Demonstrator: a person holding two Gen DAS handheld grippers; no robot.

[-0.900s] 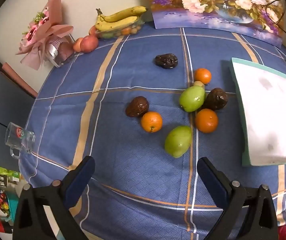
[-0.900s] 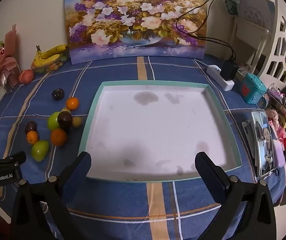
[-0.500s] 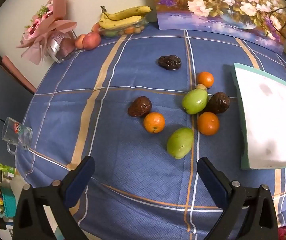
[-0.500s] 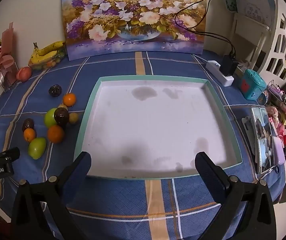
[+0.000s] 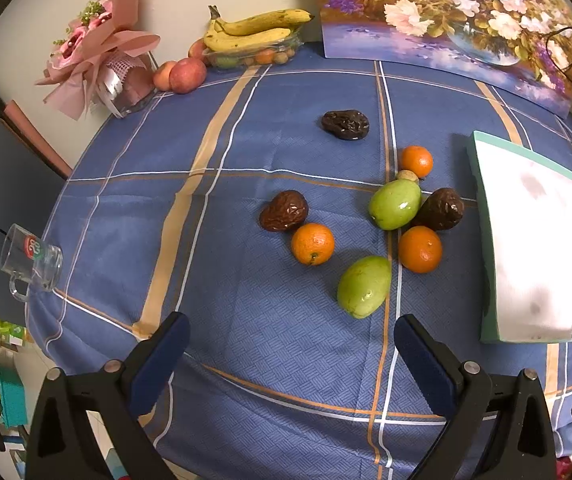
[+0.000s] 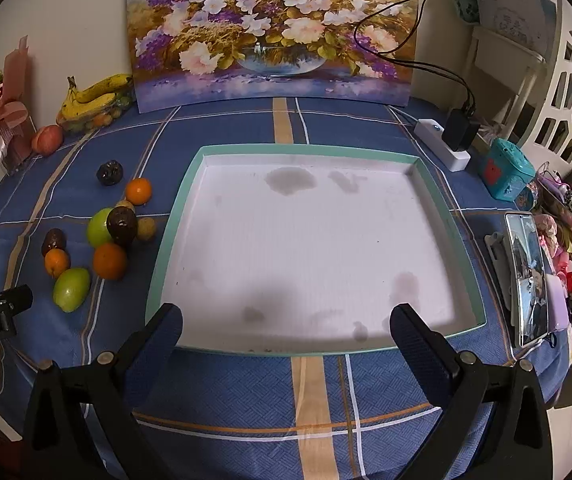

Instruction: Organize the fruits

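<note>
Loose fruit lies on the blue checked tablecloth: two green fruits, three oranges, three dark wrinkled fruits and a small tan one. The white tray with a teal rim sits to their right and holds nothing. My left gripper is open, hovering near the table's front edge before the nearest green fruit. My right gripper is open over the tray's near rim. The fruit cluster shows left of the tray.
A banana box, apples and a pink bouquet stand at the back left. A glass mug sits at the left edge. A flower painting leans on the wall. A power strip, teal box and phone lie right.
Both grippers have drawn back and risen slightly, so the fruit and the tray look a little farther off. Nothing on the table has moved.
</note>
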